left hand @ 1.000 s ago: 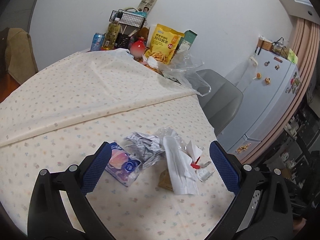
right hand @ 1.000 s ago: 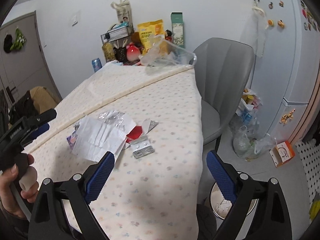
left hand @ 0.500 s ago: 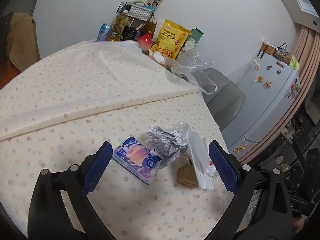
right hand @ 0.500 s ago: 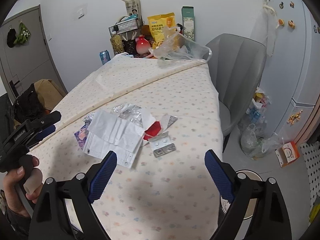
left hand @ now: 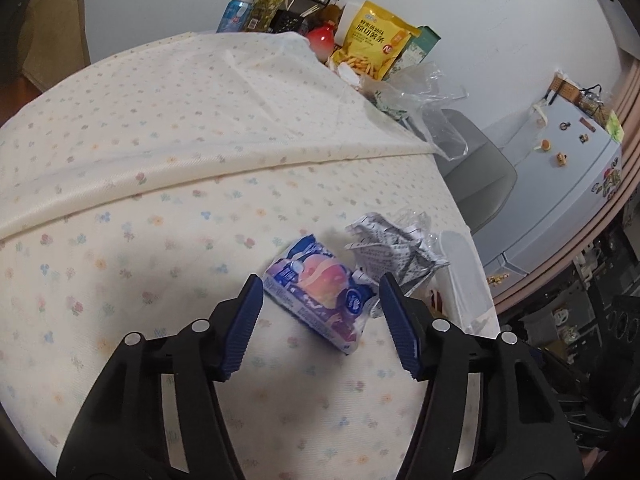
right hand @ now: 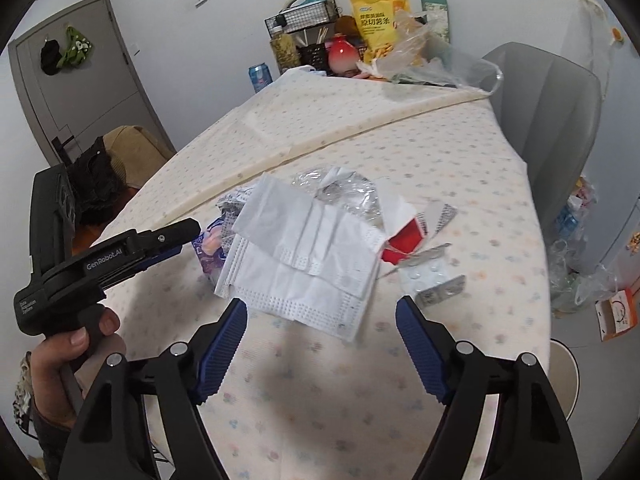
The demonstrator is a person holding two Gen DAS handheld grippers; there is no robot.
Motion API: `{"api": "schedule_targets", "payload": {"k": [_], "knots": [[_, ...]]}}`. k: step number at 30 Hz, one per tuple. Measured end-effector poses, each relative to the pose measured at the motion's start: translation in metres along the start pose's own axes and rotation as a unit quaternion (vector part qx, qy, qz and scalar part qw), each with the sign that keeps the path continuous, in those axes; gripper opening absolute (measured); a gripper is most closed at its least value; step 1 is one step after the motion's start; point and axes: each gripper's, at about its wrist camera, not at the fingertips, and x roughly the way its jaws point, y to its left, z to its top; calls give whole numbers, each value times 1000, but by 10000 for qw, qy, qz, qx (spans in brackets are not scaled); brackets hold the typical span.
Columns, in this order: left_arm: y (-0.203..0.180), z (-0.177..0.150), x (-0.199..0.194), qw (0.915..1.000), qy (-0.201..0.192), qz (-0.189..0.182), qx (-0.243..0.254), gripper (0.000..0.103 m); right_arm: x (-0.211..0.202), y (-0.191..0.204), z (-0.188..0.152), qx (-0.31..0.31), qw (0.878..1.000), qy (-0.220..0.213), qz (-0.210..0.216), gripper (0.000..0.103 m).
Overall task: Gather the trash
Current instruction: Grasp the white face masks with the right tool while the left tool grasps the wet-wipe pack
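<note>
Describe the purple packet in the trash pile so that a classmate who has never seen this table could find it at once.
On the floral tablecloth, find the trash pile near the edge by the grey chair. The purple packet lies on the pile's side farthest from that chair, beside crumpled printed paper. It alone is glossy purple with a peach picture.

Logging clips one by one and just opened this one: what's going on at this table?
A person holds a tool in each hand over a small litter pile on the flowered tablecloth. The left tool is open, its fingers either side of a purple tissue pack, not yet closed on it. The right tool is open too, facing a white face mask beside pill blister packs. Nothing is picked up yet.
</note>
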Motion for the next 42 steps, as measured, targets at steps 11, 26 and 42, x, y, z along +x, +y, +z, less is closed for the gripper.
{"api": "schedule_targets", "payload": {"k": [11, 26, 42], "knots": [[10, -2, 8, 9991, 243, 345, -16, 63, 17, -4, -4, 244, 9983, 180, 500, 4], [-32, -5, 31, 9932, 395, 949, 554, 76, -41, -25, 7, 441, 9953, -511, 698, 3], [-53, -11, 45, 9690, 504, 1988, 1378, 45, -69, -66, -7, 784, 9918, -768, 657, 3]]}}
